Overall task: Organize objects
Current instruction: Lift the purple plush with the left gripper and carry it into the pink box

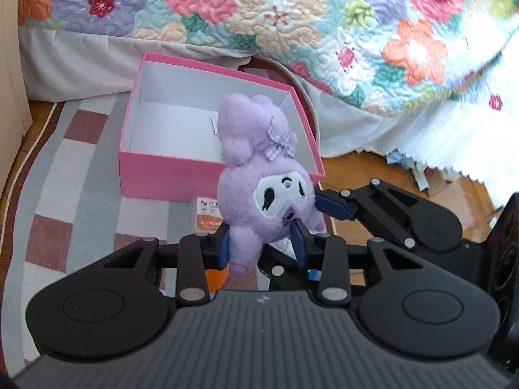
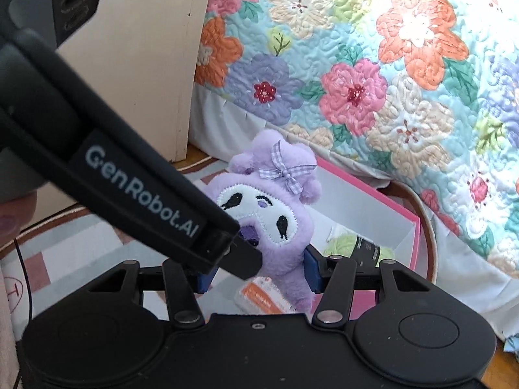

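A purple plush toy (image 1: 259, 191) with a checked bow and a white stitched face hangs in the air in front of an open pink box (image 1: 146, 168). My left gripper (image 1: 261, 246) is shut on the toy's lower body, a blue pad on each side. A finger (image 1: 334, 206) of my right gripper comes in from the right and presses on the toy's cheek. In the right wrist view my right gripper (image 2: 259, 274) clamps the plush toy (image 2: 279, 214) low down. A finger (image 2: 243, 259) of the left gripper crosses in front of it. A green yarn ball (image 2: 356, 246) lies in the pink box (image 2: 412, 246).
A bed under a floral quilt (image 1: 292, 16) stands right behind the box. A beige cabinet (image 2: 136, 64) stands at the left. An orange and white packet (image 1: 207, 214) lies on the checked rug (image 1: 65, 178) in front of the box. Paper scraps (image 1: 421, 175) lie on the wooden floor at the right.
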A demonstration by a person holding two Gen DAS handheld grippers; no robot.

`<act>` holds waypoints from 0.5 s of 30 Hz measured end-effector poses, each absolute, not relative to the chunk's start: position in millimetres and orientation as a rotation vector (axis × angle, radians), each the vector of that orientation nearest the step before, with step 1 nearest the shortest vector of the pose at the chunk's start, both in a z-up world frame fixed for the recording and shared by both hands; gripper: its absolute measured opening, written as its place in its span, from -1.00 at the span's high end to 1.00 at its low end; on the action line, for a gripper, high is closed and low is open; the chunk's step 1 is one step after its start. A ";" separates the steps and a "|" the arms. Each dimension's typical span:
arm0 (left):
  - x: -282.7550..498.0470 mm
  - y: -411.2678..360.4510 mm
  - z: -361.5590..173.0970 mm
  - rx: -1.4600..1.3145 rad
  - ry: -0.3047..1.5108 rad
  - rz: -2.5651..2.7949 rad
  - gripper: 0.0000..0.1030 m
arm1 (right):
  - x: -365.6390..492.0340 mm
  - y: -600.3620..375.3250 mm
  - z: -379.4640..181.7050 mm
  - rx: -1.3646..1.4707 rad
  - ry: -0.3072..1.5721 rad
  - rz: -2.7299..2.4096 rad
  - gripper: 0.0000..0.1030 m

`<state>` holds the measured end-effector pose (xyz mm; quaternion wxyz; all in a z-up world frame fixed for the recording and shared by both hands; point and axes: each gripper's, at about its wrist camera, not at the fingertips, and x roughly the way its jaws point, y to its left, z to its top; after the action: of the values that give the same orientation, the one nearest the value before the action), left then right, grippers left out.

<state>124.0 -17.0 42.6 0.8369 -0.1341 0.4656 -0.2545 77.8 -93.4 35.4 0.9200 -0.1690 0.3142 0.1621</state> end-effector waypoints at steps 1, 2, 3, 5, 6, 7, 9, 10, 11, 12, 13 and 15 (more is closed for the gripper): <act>127.5 -16.1 45.3 -0.286 0.980 -0.543 0.32 | 80.4 -92.6 37.4 -0.356 0.638 0.332 -0.13; 130.6 -15.9 47.1 -0.290 0.976 -0.544 0.32 | 83.5 -91.7 39.1 -0.373 0.623 0.326 -0.13; 134.5 -15.5 49.0 -0.296 0.976 -0.544 0.32 | 86.9 -91.0 40.8 -0.385 0.616 0.327 -0.13; 143.8 -15.8 51.4 -0.300 0.981 -0.537 0.32 | 95.4 -91.9 42.5 -0.387 0.613 0.331 -0.13; 148.7 -16.6 51.7 -0.301 0.988 -0.529 0.32 | 101.7 -93.7 41.8 -0.378 0.619 0.340 -0.13; 155.1 -18.2 50.8 -0.297 1.002 -0.518 0.32 | 108.4 -95.6 40.0 -0.368 0.627 0.351 -0.13; 169.2 -21.3 47.0 -0.278 1.025 -0.497 0.32 | 122.0 -100.0 32.7 -0.334 0.634 0.369 -0.13; 176.7 -22.6 44.0 -0.269 1.041 -0.487 0.32 | 127.9 -101.6 28.2 -0.315 0.638 0.374 -0.13; 183.3 -24.2 41.0 -0.259 1.054 -0.482 0.32 | 133.9 -103.2 23.7 -0.297 0.644 0.375 -0.13; 190.5 -26.2 38.4 -0.251 1.064 -0.479 0.32 | 140.4 -105.2 19.2 -0.278 0.646 0.372 -0.13; 197.1 -28.3 36.1 -0.242 1.069 -0.480 0.32 | 145.5 -108.0 15.7 -0.261 0.645 0.369 -0.13; 209.1 -33.1 31.5 -0.225 1.081 -0.487 0.31 | 156.4 -115.7 9.2 -0.221 0.657 0.367 -0.12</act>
<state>209.1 -33.1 31.5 0.8235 -0.1059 0.5082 -0.2288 156.4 -115.7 9.2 0.9242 -0.1076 0.3200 0.1787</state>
